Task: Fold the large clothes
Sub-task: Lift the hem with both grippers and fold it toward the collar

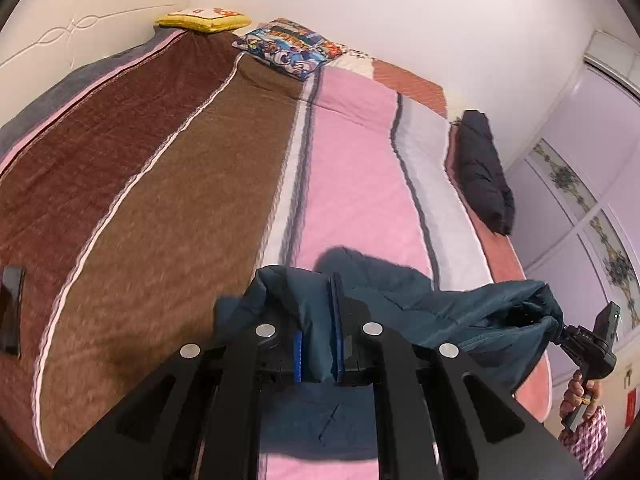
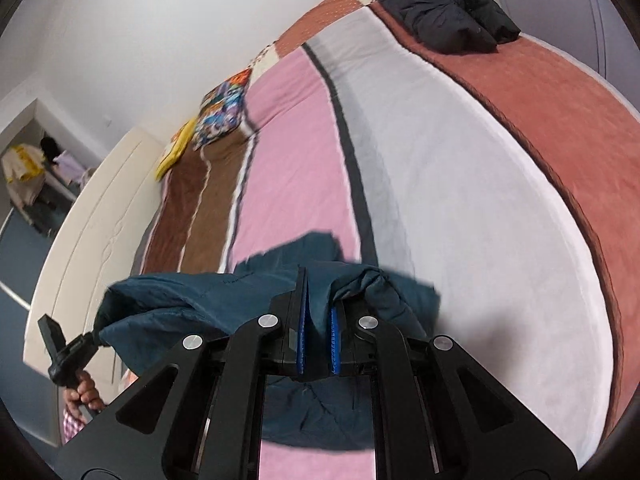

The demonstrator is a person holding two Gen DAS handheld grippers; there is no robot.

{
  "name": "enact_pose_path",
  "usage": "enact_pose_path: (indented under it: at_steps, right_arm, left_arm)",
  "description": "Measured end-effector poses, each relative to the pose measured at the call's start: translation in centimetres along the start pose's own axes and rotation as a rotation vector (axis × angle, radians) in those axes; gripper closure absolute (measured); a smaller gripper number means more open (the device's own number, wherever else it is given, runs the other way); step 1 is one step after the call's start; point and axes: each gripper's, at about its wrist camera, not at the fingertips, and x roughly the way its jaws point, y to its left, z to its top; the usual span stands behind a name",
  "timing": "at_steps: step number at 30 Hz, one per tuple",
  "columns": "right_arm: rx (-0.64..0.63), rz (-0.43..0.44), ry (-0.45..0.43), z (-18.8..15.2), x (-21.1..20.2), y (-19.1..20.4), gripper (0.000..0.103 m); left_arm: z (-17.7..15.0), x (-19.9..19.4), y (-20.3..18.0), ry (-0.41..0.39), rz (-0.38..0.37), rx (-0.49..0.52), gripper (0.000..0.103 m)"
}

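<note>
L gripper [image 1: 318,344] & R gripper [image 2: 318,340] each pinched the teal jacket's [image 1: 460,304] top edge. Bedspread [image 1: 352,168] lay open toward 12 o'clock; black jacket [image 1: 482,168] hugged its 2 o'clock edge.

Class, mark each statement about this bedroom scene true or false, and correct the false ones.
1. Both grippers are clamped on the teal jacket. True: left gripper, right gripper.
2. A black jacket lies on the bed. True.
3. The teal jacket lies folded flat on the bed. False: it hangs bunched between the two grippers.
4. The yellow cushion lies on the black jacket. False: it lies at the head of the bed, far from it.
5. The bed cover is plain white. False: it has brown, pink and grey stripes.
</note>
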Motion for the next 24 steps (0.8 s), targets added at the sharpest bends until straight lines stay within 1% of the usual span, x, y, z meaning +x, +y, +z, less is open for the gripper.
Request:
enact_pose_path:
  at_steps: [3, 7, 10, 14, 19, 20, 22, 24]
  right_arm:
    - [0.016, -0.038, 0.007, 2.2, 3.6, -0.4, 0.093]
    - [0.052, -0.084, 0.030, 3.7, 8.5, -1.9, 0.093]
    - [0.091, -0.102, 0.050, 4.2, 11.8, -3.4, 0.094]
    - [0.104, -0.131, 0.077, 4.7, 15.6, -5.1, 0.094]
    - [0.100, -0.191, 0.117, 4.1, 19.2, -6.4, 0.094]
    - [0.105, -0.207, 0.133, 3.9, 20.1, -6.7, 0.094]
    - [0.125, -0.222, 0.155, 3.5, 21.2, -7.2, 0.093]
    - [0.174, -0.208, 0.178, 3.3, 21.9, -8.1, 0.090]
  left_arm:
    - [2.0, 3.5, 0.2, 0.012, 0.024, -0.019, 0.092]
    - [3.6, 7.9, 0.3, 0.035, 0.055, -0.026, 0.092]
    - [4.5, 11.9, 1.1, 0.060, 0.072, -0.058, 0.092]
    - [4.7, 15.9, 2.2, 0.097, 0.094, -0.089, 0.092]
    - [4.3, 20.0, 3.1, 0.141, 0.128, -0.109, 0.092]
    - [4.0, 20.8, 3.2, 0.151, 0.141, -0.112, 0.090]
    - [3.5, 22.1, 3.6, 0.172, 0.166, -0.118, 0.088]
    - [3.3, 22.9, 4.1, 0.195, 0.157, -0.147, 0.087]
